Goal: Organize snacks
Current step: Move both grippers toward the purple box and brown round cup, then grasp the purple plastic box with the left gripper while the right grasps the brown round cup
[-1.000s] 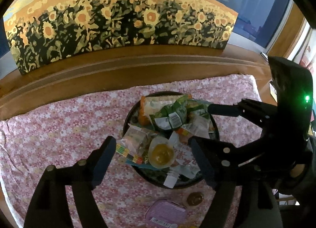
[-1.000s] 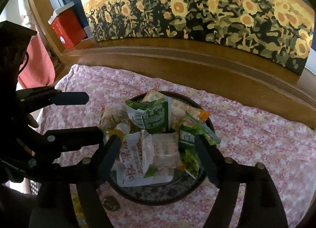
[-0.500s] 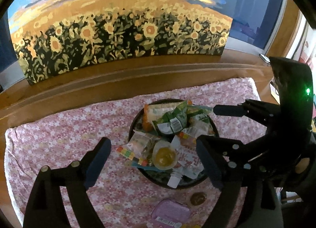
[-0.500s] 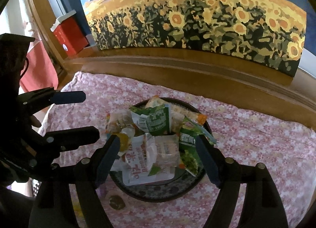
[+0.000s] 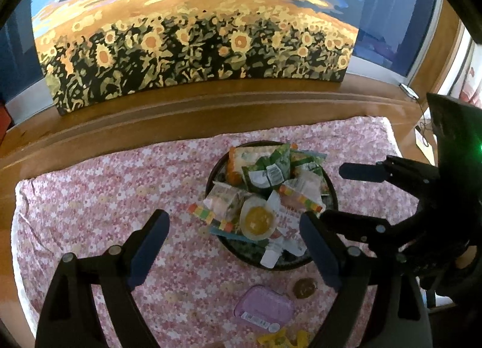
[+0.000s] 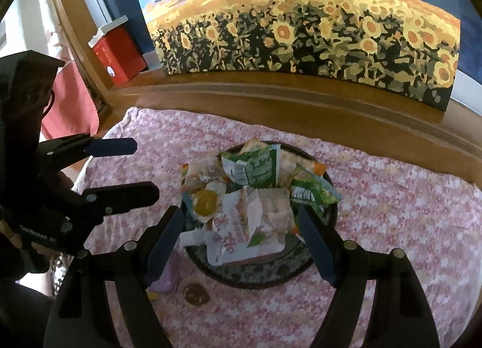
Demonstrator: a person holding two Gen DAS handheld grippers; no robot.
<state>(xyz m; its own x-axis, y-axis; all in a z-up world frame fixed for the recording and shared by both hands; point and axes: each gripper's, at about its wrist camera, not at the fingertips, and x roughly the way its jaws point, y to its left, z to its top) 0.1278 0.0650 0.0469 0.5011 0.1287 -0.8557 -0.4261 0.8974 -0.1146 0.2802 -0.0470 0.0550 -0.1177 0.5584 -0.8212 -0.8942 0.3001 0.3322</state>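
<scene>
So the snacks are basically all heaped in the dark round bowl [image 5: 330,194] sitting mid-desk: a green packet [image 5: 268,171] on top, an orange-edged cracker pack [image 5: 238,161] toward the back, a jelly cup [image 5: 258,221] with a yellow center at the near-left rim, and a white-and-pink pouch [image 6: 232,236] drooping over the front edge. My guess is they're piled like that just to get them off the cloth, not sorted by type.

Both sets of tongs hover above the bowl with nothing in them. The left tongs [image 5: 233,247] are spread wide, and the right tongs [image 6: 241,235] are spread wide too, roughly framing the pile, which reads to me like lining up for whatever's next.

Stragglers are lying near the front of the bowl: a purple lidded cup [image 5: 264,305] and a small brown round thing [image 5: 305,288], both on the cloth.

The desk is covered in a pink floral cloth [image 5: 105,197], with a wooden ledge behind it holding a big sunflower painting [image 5: 195,46] and a red box [image 6: 117,52] off in the corner.
</scene>
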